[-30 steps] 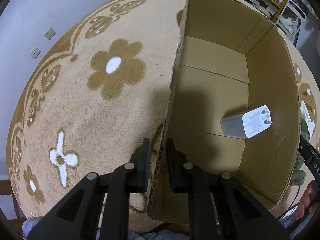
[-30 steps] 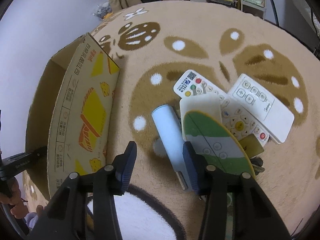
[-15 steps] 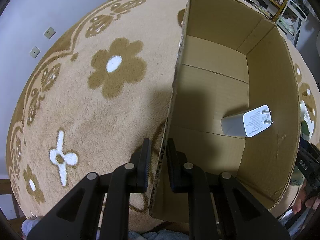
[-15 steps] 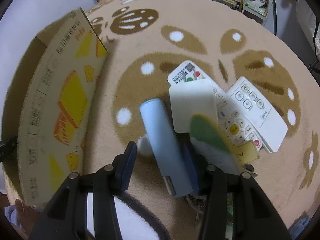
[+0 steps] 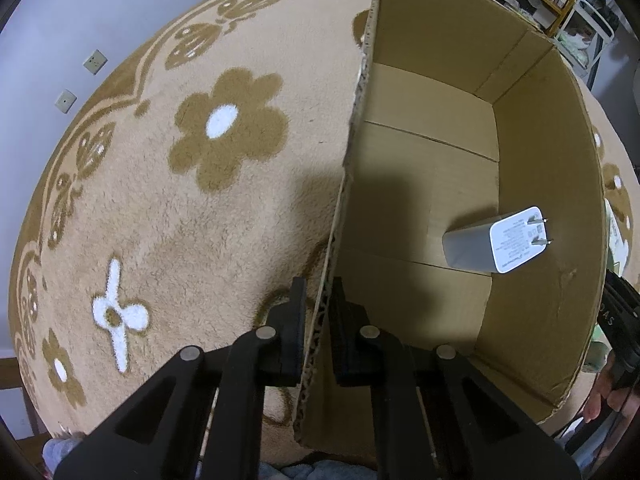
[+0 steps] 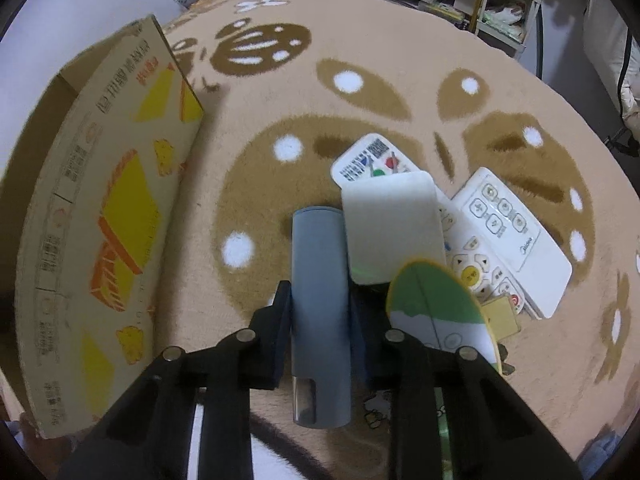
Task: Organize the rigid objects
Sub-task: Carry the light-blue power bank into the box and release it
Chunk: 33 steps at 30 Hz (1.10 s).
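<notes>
Cylinder (image 6: 318, 280) lies lengthwise between the closing right hand-held gripper (image 6: 319, 320) pads, pinched.

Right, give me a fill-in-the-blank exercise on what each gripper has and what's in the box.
1. The left gripper pinches the ____ of the cardboard box.
2. The only thing inside the box is a white ____.
3. The right gripper, jaws closing, has the grey-blue ____ between them.
4. The remotes lie on the ____.

Missing words: wall; charger; cylinder; carpet
</notes>
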Available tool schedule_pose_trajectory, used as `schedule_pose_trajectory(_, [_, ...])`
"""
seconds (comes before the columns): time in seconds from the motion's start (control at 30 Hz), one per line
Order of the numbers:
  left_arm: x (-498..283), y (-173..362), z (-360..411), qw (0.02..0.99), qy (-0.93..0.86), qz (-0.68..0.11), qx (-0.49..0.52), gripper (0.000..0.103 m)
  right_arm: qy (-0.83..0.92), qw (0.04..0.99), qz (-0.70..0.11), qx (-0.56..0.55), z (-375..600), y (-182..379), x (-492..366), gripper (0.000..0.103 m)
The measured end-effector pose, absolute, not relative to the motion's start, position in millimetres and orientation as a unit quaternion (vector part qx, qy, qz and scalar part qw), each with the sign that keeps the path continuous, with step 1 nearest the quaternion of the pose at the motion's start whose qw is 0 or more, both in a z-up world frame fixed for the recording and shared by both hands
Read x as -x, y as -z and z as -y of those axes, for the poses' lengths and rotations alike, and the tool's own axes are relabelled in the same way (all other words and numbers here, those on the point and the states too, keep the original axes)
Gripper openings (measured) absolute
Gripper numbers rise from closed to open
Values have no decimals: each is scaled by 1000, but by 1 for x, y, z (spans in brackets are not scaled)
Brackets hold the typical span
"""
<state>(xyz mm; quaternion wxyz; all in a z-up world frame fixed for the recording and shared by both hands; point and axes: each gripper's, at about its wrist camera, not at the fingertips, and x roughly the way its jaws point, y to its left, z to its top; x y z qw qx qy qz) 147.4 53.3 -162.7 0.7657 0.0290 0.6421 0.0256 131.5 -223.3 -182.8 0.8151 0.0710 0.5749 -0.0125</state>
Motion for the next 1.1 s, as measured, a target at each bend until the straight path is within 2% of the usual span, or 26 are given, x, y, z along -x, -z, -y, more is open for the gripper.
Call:
schedule_pose_trajectory(0.27, [-146,161,-53,767,-21,-641,-27,8,3,831,-551,-80,216,160,-130,29])
schedule_pose_trajectory(0.73, [-145,161,-50,768,-24,-639,-38,9,-52,885,-453,-93,186,87,-146,29])
schedule_pose_trajectory(1.1, [-144,158,-46,770,-24,-636,-45,8,-122,896,-420,-80,147,50,-160,29])
